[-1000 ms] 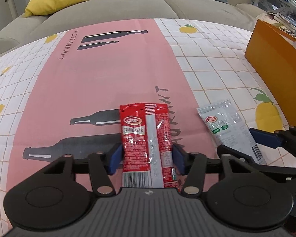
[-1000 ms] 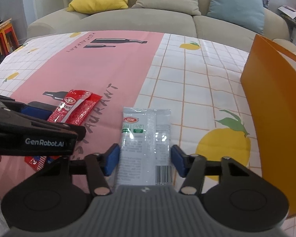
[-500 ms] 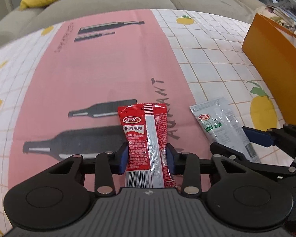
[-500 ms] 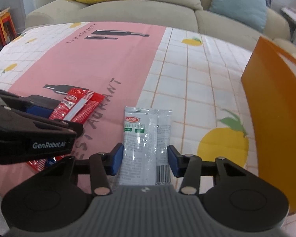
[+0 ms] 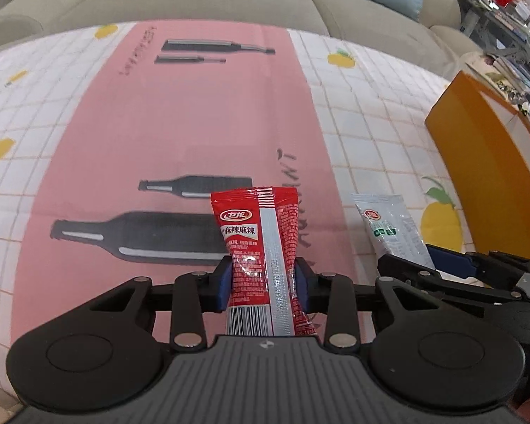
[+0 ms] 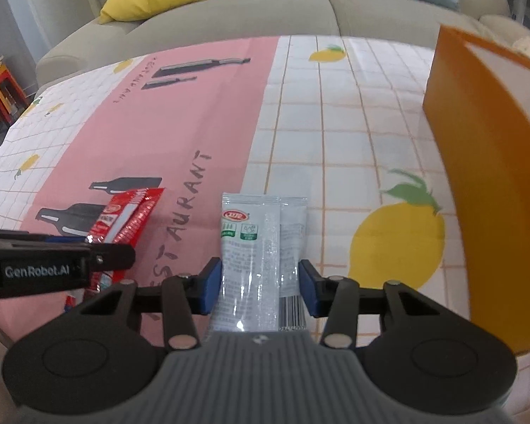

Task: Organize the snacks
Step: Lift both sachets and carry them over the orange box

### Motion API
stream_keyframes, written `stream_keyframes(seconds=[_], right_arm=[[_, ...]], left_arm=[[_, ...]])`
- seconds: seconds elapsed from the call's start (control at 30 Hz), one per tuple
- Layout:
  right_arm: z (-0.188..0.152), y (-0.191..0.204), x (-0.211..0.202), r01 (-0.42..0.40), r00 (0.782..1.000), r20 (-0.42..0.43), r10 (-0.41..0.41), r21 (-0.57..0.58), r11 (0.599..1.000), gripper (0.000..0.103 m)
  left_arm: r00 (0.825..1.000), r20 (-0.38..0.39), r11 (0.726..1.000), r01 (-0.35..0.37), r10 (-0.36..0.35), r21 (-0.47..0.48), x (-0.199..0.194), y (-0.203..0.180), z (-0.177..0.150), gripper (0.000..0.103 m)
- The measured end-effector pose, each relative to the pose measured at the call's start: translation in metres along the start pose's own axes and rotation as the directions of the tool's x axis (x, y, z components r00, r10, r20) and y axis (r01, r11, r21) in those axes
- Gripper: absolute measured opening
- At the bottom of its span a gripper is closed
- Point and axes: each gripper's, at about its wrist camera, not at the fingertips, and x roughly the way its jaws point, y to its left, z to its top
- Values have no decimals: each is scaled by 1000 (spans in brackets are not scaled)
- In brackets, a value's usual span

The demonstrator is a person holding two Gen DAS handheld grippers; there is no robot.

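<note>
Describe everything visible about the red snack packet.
The red packet is a slim, glossy foil sachet with a silvery seam strip down its middle, a white oval logo near the top, white lettering, and a barcode at its lower end. It stands pinched at the waist between the blue pads of the left gripper, whose jaws are closing on it, and the film creases there. Its crimped top edge points away from the camera, over the pink tablecloth. Nothing else touches it.
</note>
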Motion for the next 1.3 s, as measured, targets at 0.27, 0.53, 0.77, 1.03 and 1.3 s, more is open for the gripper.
stream_keyframes(seconds=[0.27,0.53,0.77,1.03,1.3], right_arm=[[13,-5,-42,-13,998,63,14,-29,1000,45],[30,-29,-94,-13,995,98,19,-63,998,45],[52,-73,-139,19,992,124,-11,-58,998,45],[74,-134,-180,155,978,155,-140,-93,983,45],[94,-187,-179,220,973,103,-209,-115,969,45]], left_arm=[[998,29,999,50,-50,1,-35,-17,7,40],[989,56,990,132,-135,55,-66,-58,27,40],[972,48,965,220,-229,139,-77,-111,54,40],[952,-3,925,297,-305,235,-70,-182,91,40],[944,-94,883,329,-316,336,-44,-247,117,40]])
